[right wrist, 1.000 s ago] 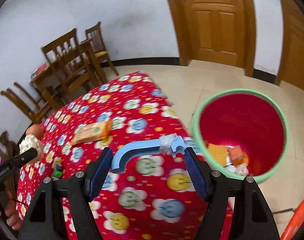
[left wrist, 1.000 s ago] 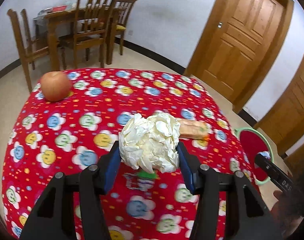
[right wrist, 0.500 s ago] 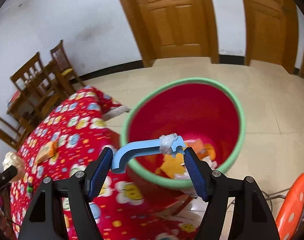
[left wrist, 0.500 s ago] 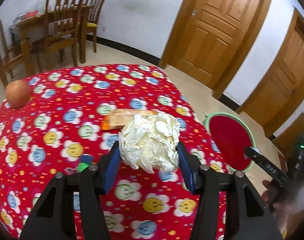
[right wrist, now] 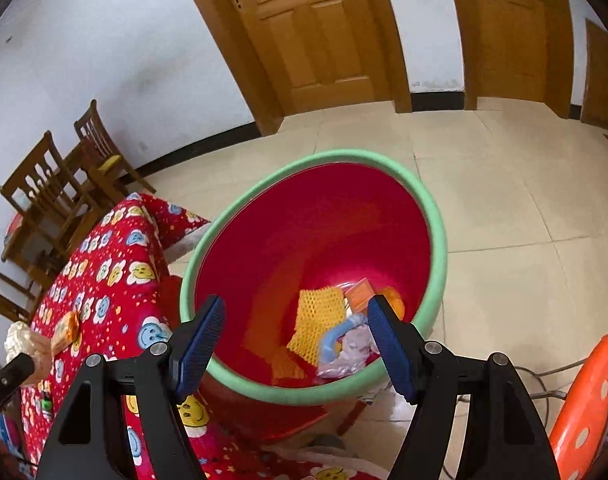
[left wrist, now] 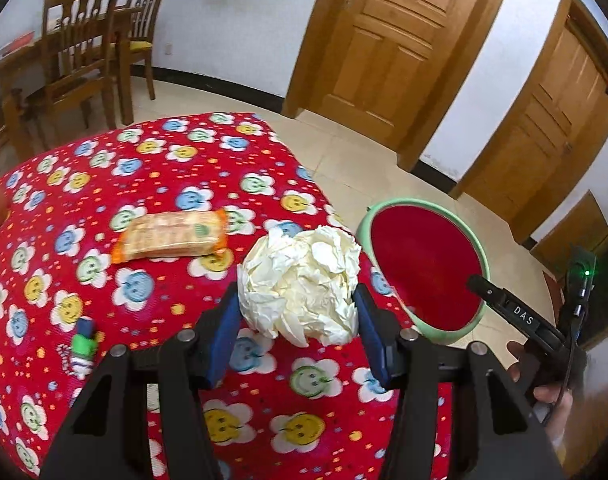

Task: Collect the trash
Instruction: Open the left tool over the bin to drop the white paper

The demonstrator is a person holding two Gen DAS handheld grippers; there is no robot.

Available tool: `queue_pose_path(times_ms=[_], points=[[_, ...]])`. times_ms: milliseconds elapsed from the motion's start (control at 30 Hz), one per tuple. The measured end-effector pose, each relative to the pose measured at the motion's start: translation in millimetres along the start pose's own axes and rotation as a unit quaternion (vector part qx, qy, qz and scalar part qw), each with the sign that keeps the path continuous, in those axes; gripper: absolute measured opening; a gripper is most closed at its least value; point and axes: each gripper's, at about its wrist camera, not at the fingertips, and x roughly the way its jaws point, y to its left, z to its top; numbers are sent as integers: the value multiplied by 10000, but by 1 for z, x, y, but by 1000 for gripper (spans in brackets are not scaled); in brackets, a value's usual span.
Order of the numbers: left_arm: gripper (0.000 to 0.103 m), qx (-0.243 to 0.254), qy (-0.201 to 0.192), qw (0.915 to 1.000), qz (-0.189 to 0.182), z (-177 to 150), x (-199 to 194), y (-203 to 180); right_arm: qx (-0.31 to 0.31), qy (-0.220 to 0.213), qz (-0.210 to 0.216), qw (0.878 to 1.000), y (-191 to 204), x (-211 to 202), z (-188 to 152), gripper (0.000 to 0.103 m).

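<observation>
My left gripper (left wrist: 298, 320) is shut on a crumpled ball of cream paper (left wrist: 300, 280), held above the red flowered tablecloth (left wrist: 144, 184) near its right edge. My right gripper (right wrist: 296, 340) is open and empty over the red bin with a green rim (right wrist: 316, 160). A blue curved plastic piece (right wrist: 334, 338) lies in the bin among other trash. The bin also shows in the left wrist view (left wrist: 480, 256), to the right of the table. An orange snack wrapper (left wrist: 172, 234) lies on the cloth.
A small green and blue object (left wrist: 83, 346) lies on the cloth at the left. Wooden chairs (left wrist: 84, 52) and a table stand by the far wall. Wooden doors (left wrist: 392, 40) are behind. An orange stool (right wrist: 584, 400) stands right of the bin.
My right gripper opened and dropped the blue plastic piece into the bin. My left gripper swung right with the paper ball, toward the bin.
</observation>
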Motion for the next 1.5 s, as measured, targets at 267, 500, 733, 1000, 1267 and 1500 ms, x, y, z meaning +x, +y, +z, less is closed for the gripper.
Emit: queue_pose_path(times_ms=[267, 500, 733, 1000, 1267, 1500], points=[[55, 371, 168, 9990, -167, 2, 23, -39, 66, -94, -42, 9999, -16, -12, -1, 75], [55, 780, 344, 9958, -340, 3, 49, -77, 270, -142, -132, 9994, -36, -20, -3, 75], [55, 1156, 479, 9912, -437, 5, 75, -110, 454, -146, -174, 9987, -53, -24, -7, 75], [60, 1377, 547, 9880, -426, 11, 99, -131, 553, -160, -200, 9981, -60, -26, -6, 75], [68, 1365, 531, 9884, -399, 15, 102, -135, 622, -172, -200, 9977, -62, -28, -7, 75], [68, 1260, 524, 9899, -389, 13, 94, -130, 562, -218, -149, 9981, -60, -32, -6, 75]])
